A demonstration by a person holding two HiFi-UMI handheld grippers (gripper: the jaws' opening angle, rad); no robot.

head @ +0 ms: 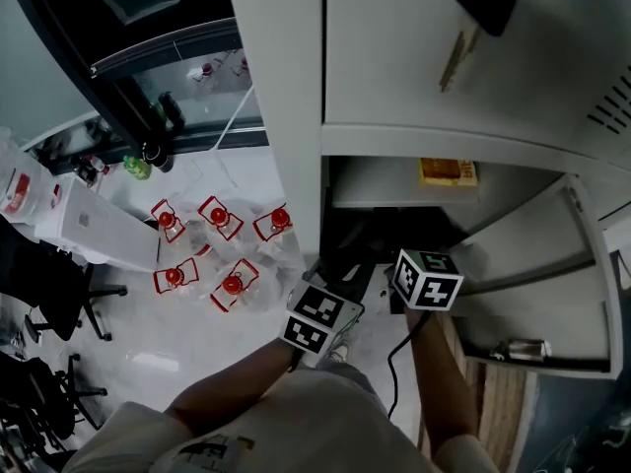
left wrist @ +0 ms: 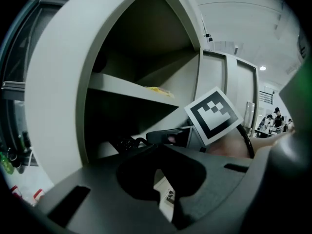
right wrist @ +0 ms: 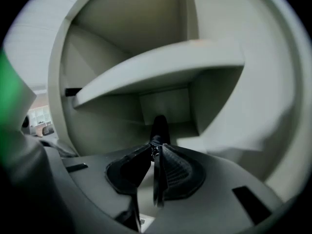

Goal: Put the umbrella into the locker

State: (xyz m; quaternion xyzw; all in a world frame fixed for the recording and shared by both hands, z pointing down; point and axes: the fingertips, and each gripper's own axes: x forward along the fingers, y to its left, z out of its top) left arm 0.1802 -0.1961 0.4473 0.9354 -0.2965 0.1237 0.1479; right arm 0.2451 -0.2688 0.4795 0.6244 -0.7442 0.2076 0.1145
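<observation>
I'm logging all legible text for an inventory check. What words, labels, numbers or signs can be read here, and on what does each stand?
No text here can be read.
Yellow item on the locker shelf: red print, too blurred.
Bottle tags: red and white, too small.
Shirt print: cut off at the frame edge, unreadable.
Square markers: black-and-white patterns, no letters.

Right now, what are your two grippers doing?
Left gripper: cannot tell, too dark.
Right gripper: open, umbrella just beyond its fingers.
</observation>
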